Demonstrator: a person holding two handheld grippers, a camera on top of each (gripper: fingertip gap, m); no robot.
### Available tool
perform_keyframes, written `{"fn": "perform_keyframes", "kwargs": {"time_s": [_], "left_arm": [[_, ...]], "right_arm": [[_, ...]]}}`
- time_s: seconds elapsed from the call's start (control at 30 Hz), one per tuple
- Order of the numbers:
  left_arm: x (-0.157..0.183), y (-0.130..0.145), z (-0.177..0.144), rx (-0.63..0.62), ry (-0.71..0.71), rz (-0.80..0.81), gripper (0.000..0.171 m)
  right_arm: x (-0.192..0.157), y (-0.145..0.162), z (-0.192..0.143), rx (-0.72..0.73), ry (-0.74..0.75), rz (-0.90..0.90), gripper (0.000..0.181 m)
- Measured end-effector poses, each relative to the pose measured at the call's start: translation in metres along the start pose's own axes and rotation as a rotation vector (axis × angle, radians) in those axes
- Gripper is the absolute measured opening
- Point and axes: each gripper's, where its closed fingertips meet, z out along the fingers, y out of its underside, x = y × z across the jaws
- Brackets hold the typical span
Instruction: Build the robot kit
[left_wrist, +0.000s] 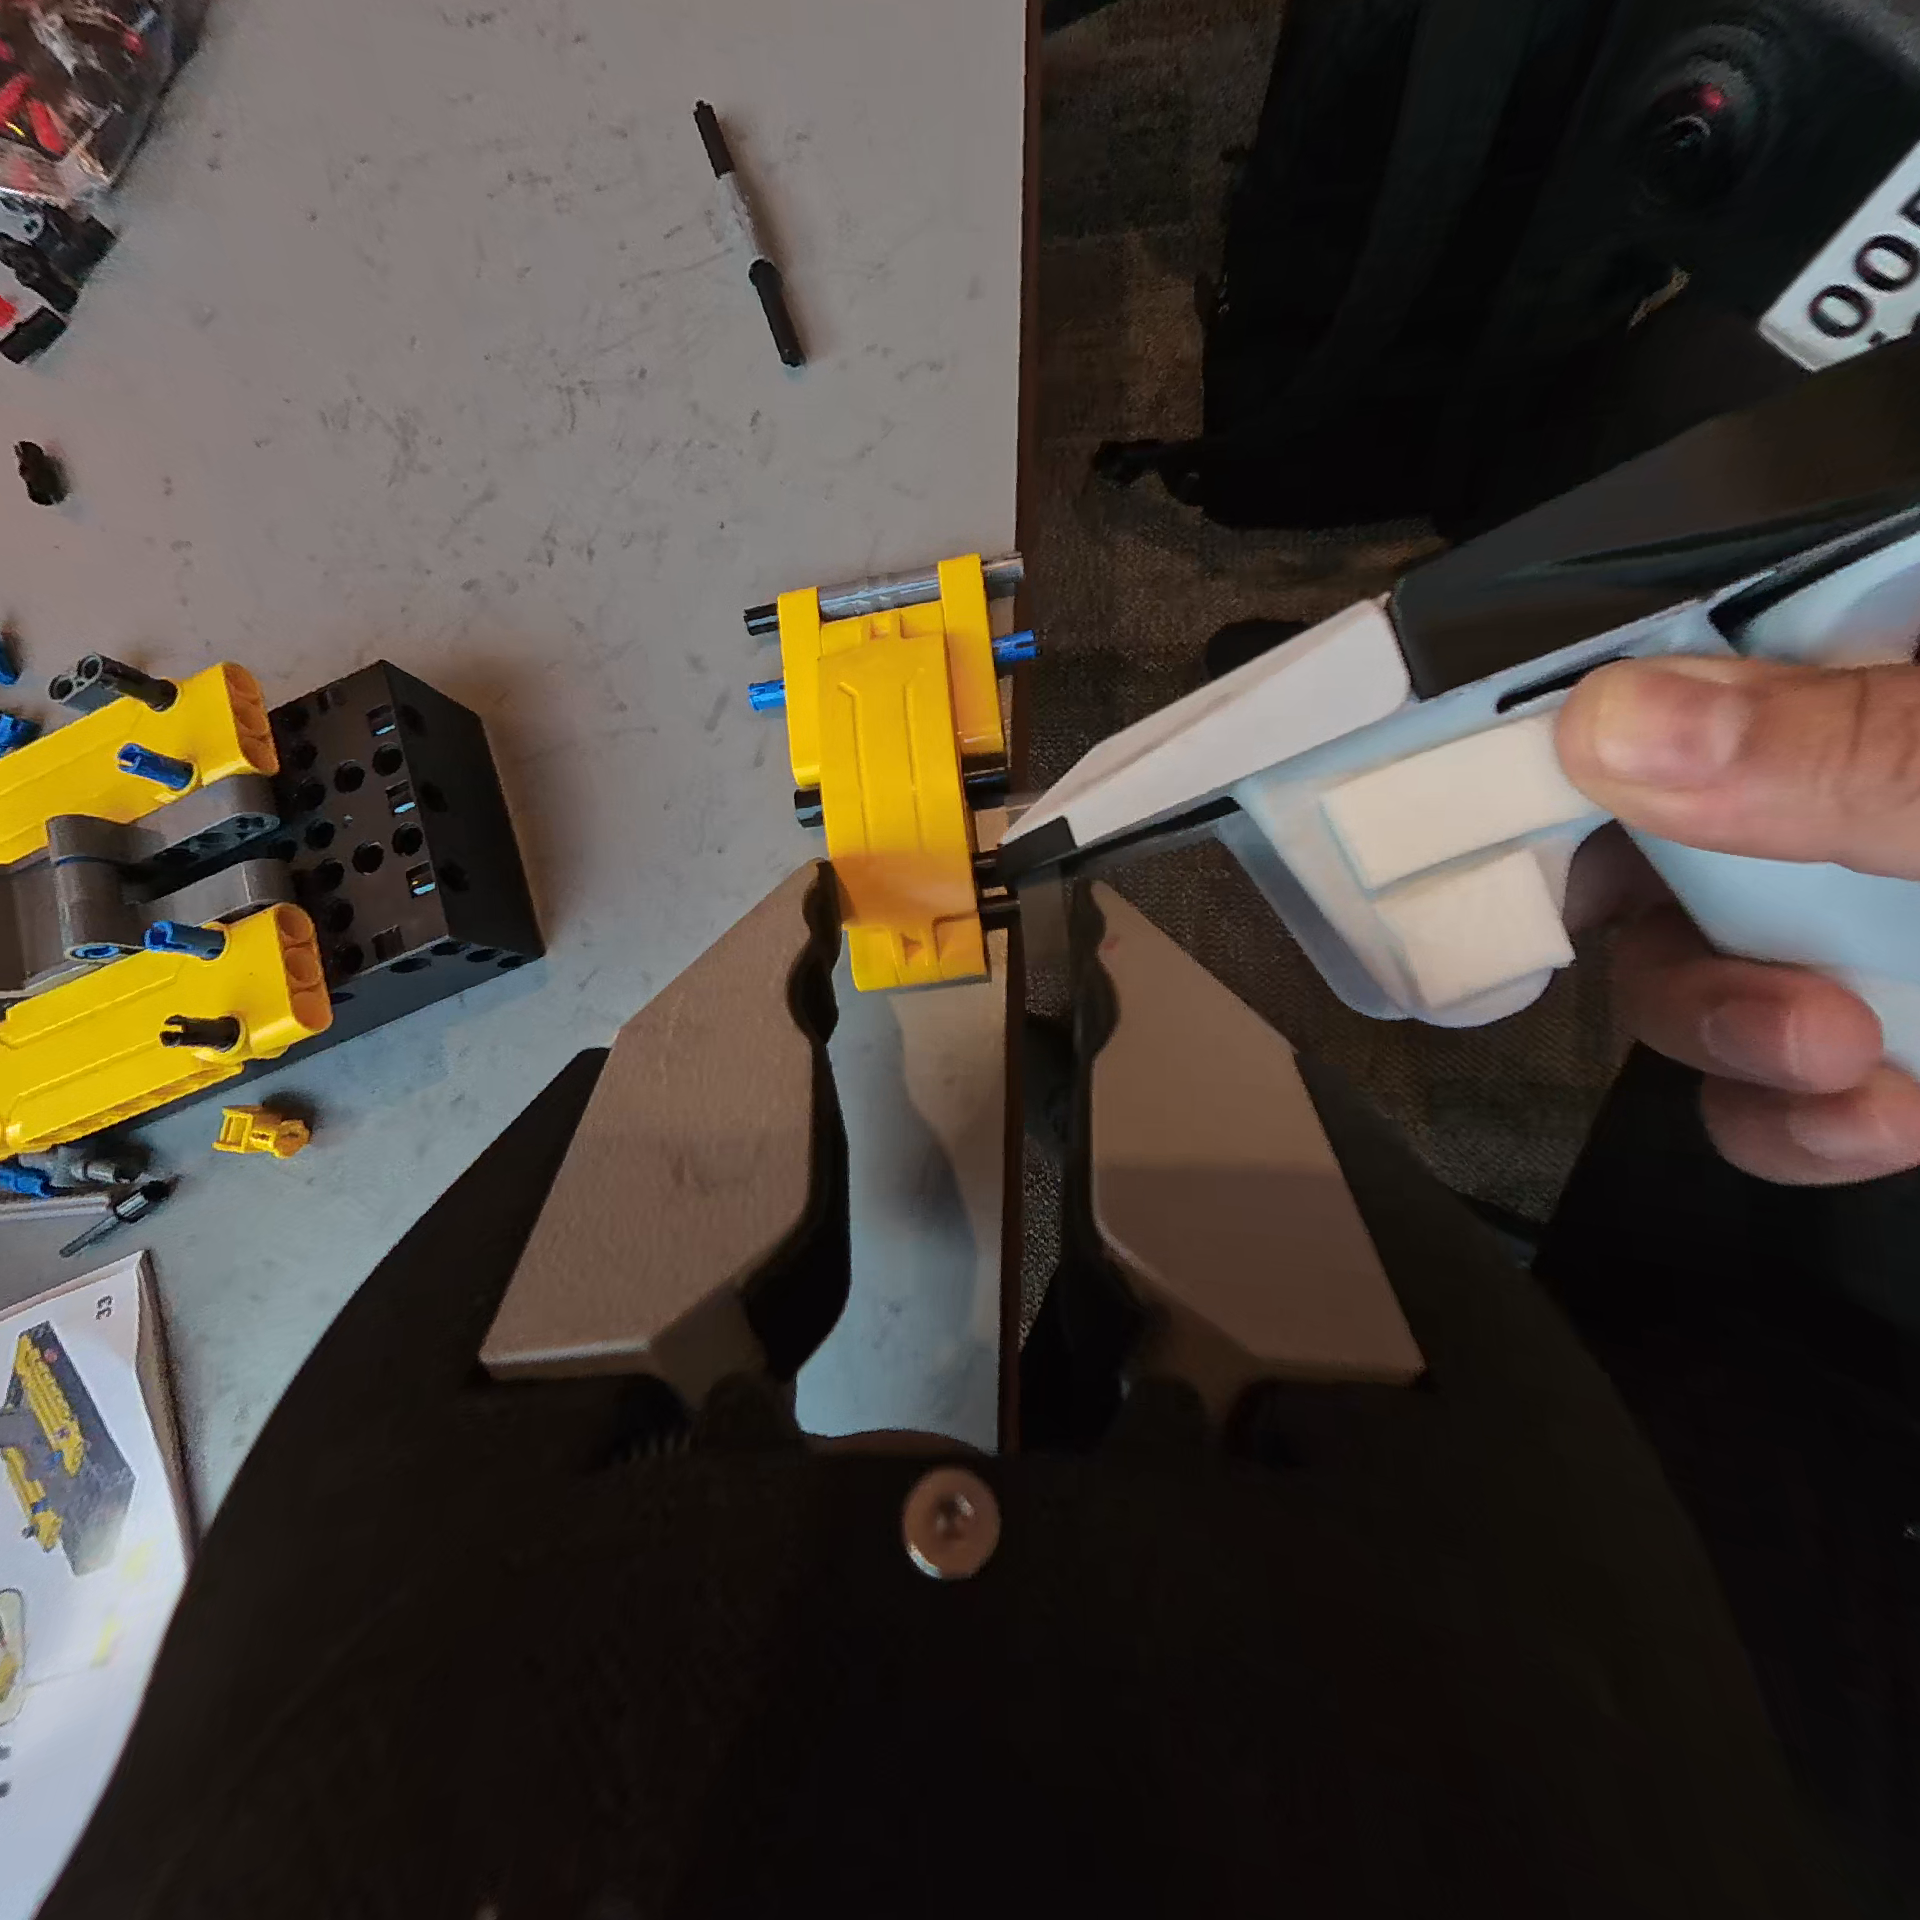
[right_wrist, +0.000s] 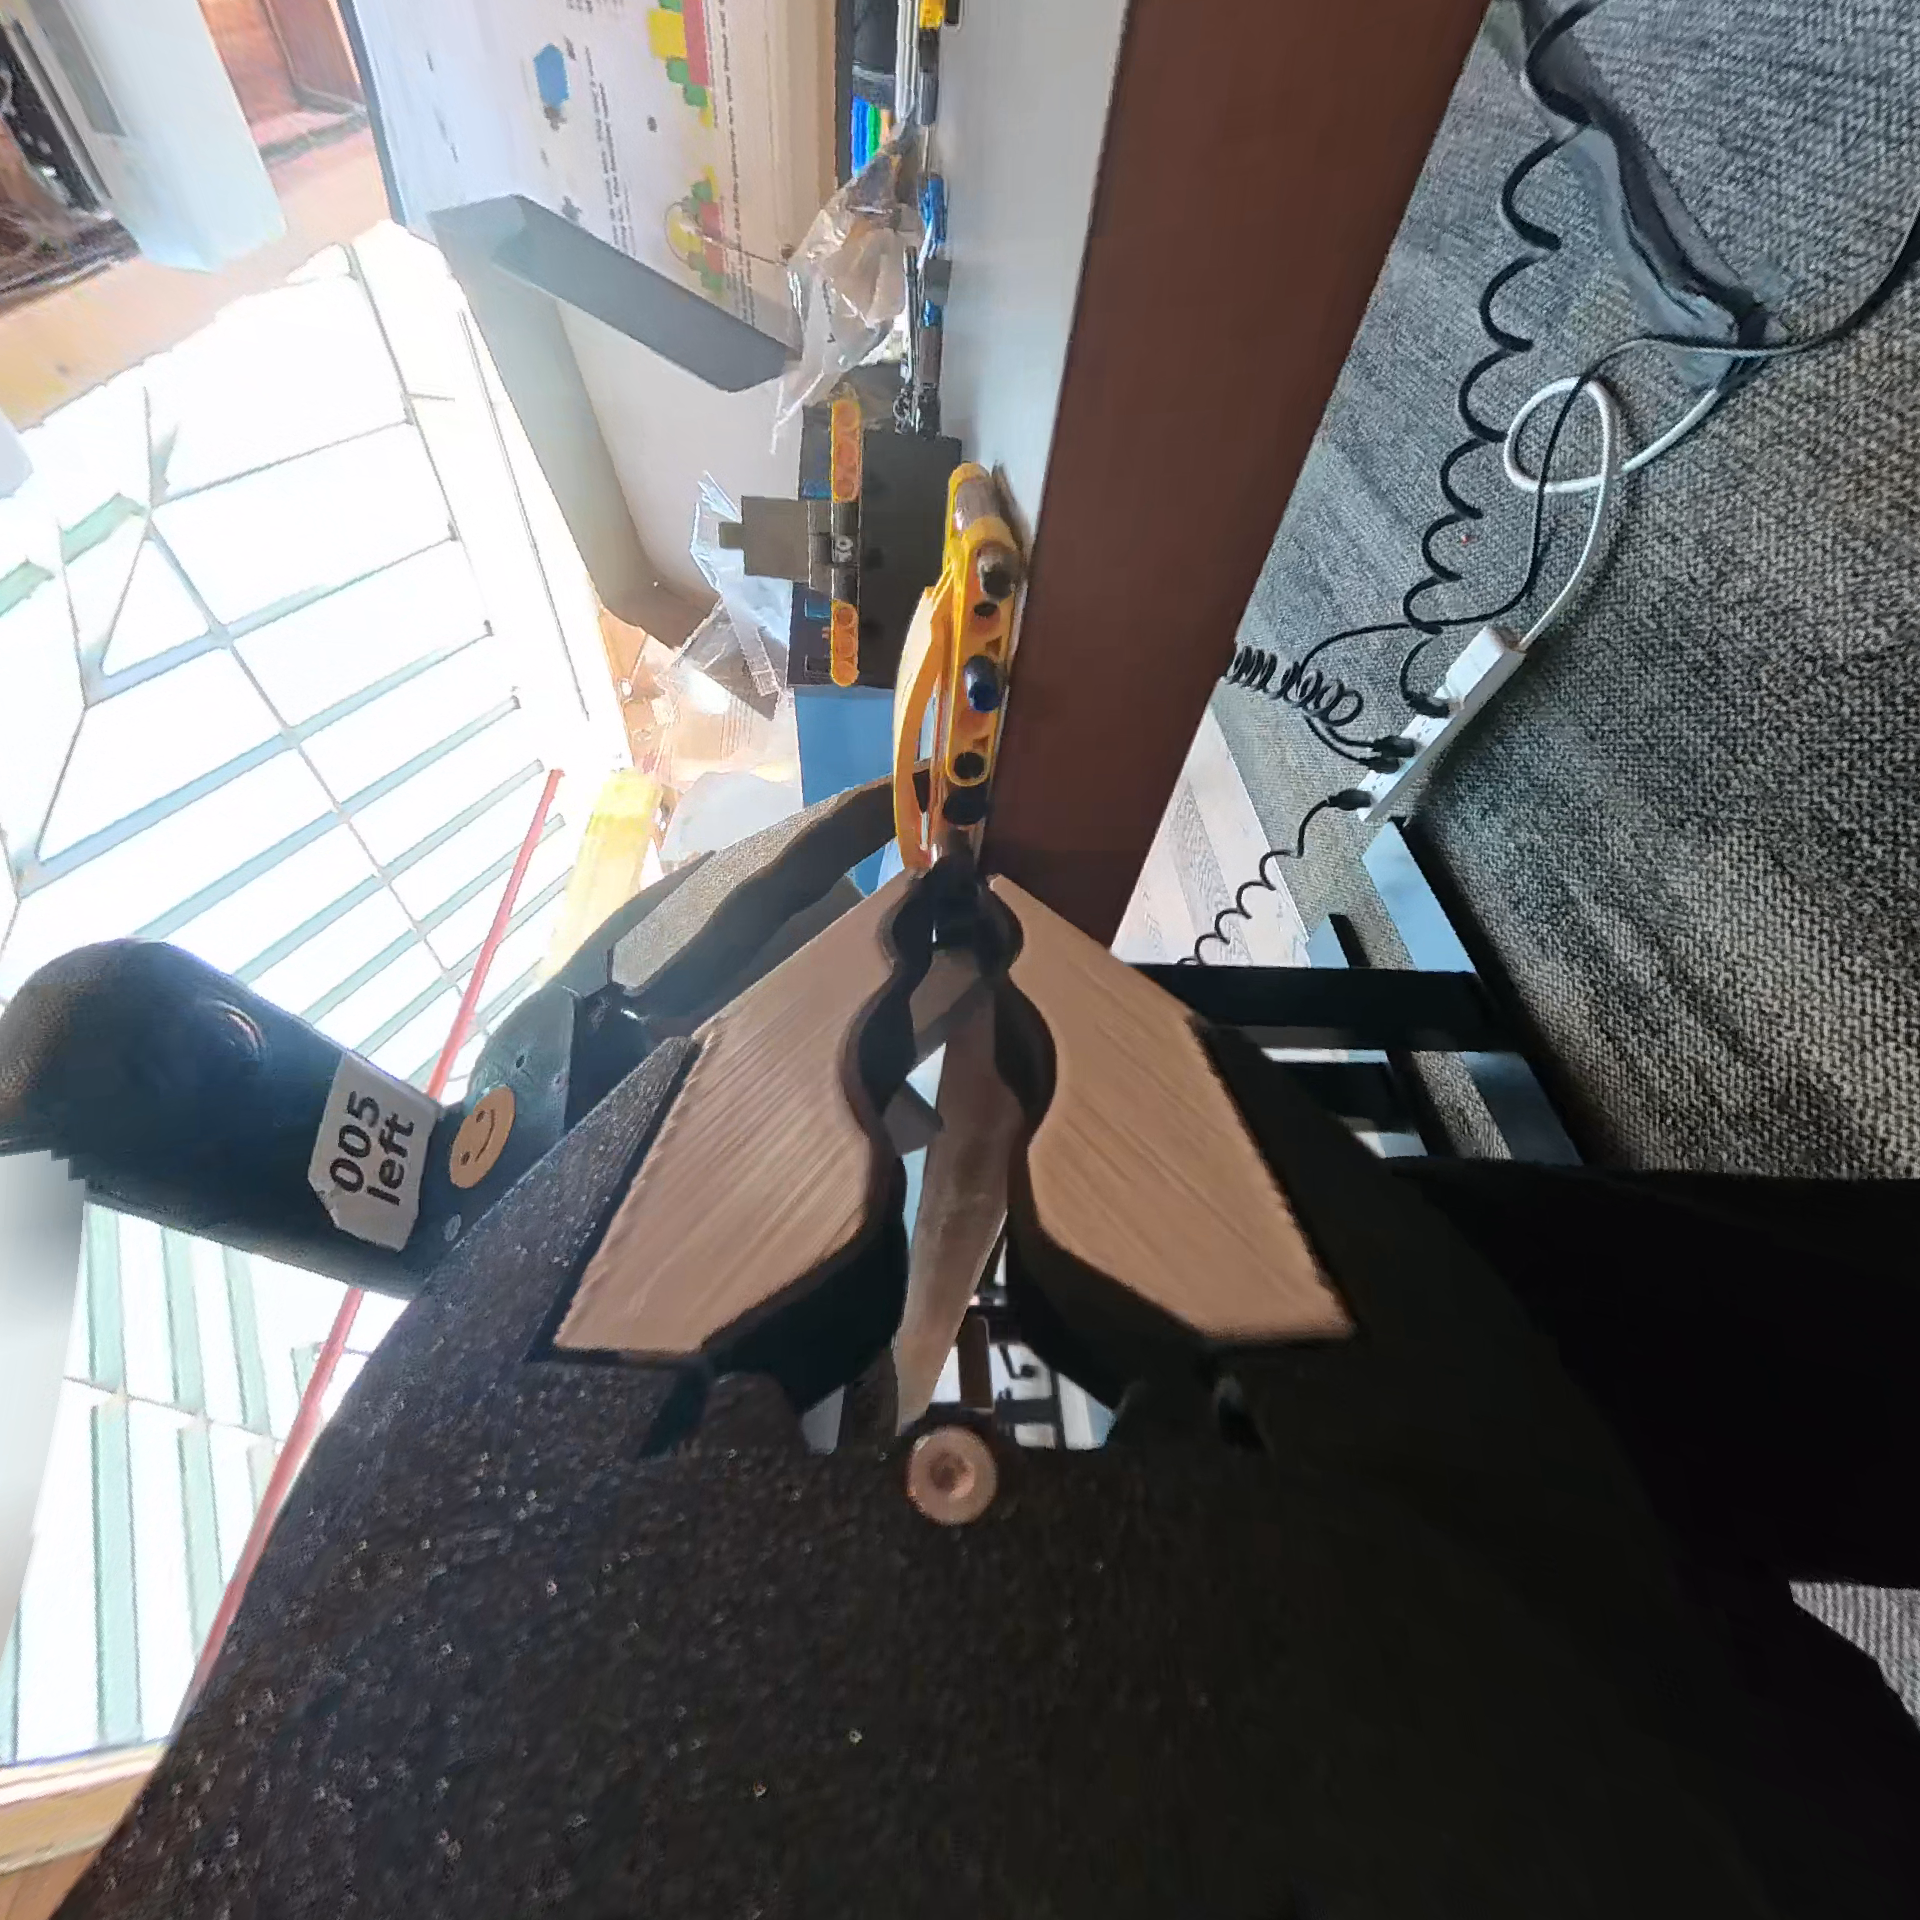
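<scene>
Left jaws: the left gripper (left_wrist: 914, 925) has its jaws open, one finger against the near end of the yellow panel assembly (left_wrist: 896, 774), the other past the counter's edge, over the carpet; whether they pinch it I cannot tell.
Right jaws: the right gripper (right_wrist: 951, 883) comes in from 3 o'clock, its jaws nearly closed on a black pin (left_wrist: 989, 864) sticking out of the assembly's side.
Assembly: it lies flat at the right edge of the grey counter (left_wrist: 468, 416), with blue and black pins and a grey axle at its far end.
Hand: a hand (left_wrist: 1766, 914) grips the right gripper's pale handle at 3 o'clock.
Farther out: at 9 o'clock, a larger yellow-and-black brick build (left_wrist: 260, 883); a small yellow connector (left_wrist: 262, 1130) just beside it at 8 o'clock.
Far counter: a black axle (left_wrist: 750, 234) lies at 12 o'clock.
Near corner: an instruction booklet (left_wrist: 73, 1507) at 7 o'clock.
</scene>
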Motion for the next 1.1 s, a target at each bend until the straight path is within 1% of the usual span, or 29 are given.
{"fn": "perform_keyframes", "kwargs": {"time_s": [0.07, 0.13, 0.27, 0.53, 0.6, 0.7, 0.83, 0.9, 1.0, 1.07, 1.1], "left_arm": [[0.0002, 0.0003, -0.0001, 0.013, -0.013, -0.001, 0.042], [0.0004, 0.0011, -0.0003, 0.017, -0.014, 0.010, 0.042], [0.0004, -0.0004, -0.0003, 0.045, 0.015, -0.021, 0.041], [0.0005, -0.0001, 0.0000, 0.046, 0.022, -0.007, 0.041], [0.0002, 0.0002, 0.0002, 0.043, 0.013, 0.001, 0.041], [-0.0007, 0.0006, 0.0003, 0.040, 0.012, -0.004, 0.040], [-0.0012, -0.0002, 0.0002, 0.040, -0.022, 0.024, 0.040], [-0.0018, -0.0007, 0.0002, 0.039, -0.033, 0.023, 0.039], [-0.0016, -0.0006, -0.0006, 0.053, 0.003, -0.035, 0.039], [-0.0017, -0.0002, -0.0011, 0.058, 0.030, -0.067, 0.039], [-0.0018, -0.0004, -0.0013, 0.060, 0.040, -0.081, 0.039]], "right_arm": [[0.0003, -0.0003, 0.0001, 0.024, 0.009, -0.002, 0.005], [0.0004, -0.0003, 0.0002, 0.015, 0.021, 0.016, 0.006], [0.0000, -0.0005, 0.0004, 0.012, 0.070, 0.037, 0.006], [0.0001, -0.0008, 0.0000, 0.072, -0.038, 0.087, 0.005], [0.0000, -0.0007, -0.0003, 0.065, -0.065, 0.059, 0.005], [0.0000, -0.0007, -0.0002, 0.062, -0.051, 0.016, 0.006], [-0.0006, 0.0004, 0.0002, -0.045, 0.041, -0.076, 0.005], [-0.0008, 0.0008, 0.0003, -0.099, 0.066, -0.045, 0.005], [-0.0012, 0.0025, 0.0008, -0.240, 0.098, 0.007, 0.005], [-0.0016, 0.0036, 0.0011, -0.326, 0.142, -0.042, 0.005], [-0.0016, 0.0040, 0.0012, -0.352, 0.160, -0.101, 0.005]]}}
